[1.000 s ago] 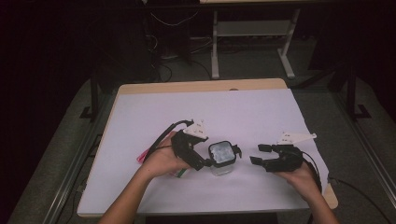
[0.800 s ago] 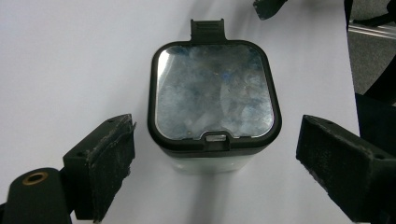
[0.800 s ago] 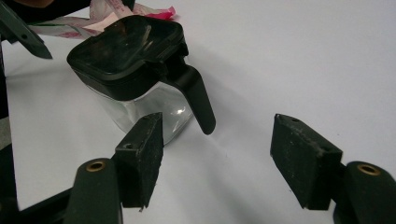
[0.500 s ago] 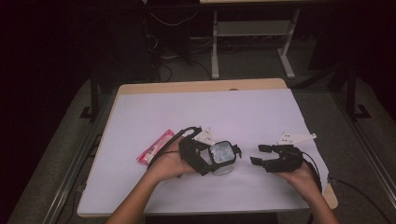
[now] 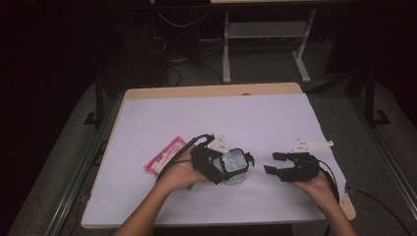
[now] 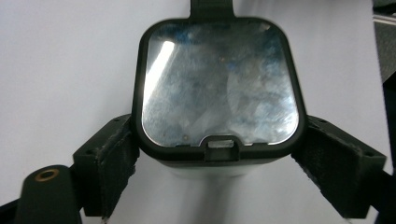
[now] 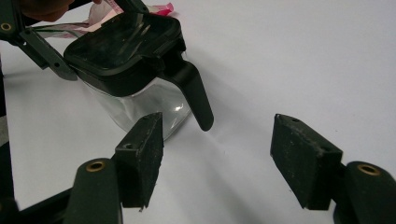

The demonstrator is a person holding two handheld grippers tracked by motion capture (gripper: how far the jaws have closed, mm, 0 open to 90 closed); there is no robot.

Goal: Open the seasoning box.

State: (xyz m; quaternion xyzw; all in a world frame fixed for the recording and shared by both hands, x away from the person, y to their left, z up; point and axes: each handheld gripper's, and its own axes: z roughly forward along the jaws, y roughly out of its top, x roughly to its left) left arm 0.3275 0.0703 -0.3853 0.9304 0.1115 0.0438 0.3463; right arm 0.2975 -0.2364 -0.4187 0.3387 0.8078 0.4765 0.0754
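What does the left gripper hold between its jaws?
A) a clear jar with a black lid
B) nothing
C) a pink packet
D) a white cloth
A: in the left gripper view the jaws of the left gripper press on both sides of the clear jar, just under its black lid.

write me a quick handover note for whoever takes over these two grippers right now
Left gripper: shut on the clear jar with its black lid, pads on two opposite sides just under the lid, jar on the white table cover.
Right gripper: open, nothing between the jaws, apart from the jar and facing its black handle.
Pink packet: flat on the cover beside the left hand.
Done: jar gripped and steadied.
Left: lid is still closed; probably bring the right gripper to the handle or lid next. The packet looks unopened, though it's too small to be sure.
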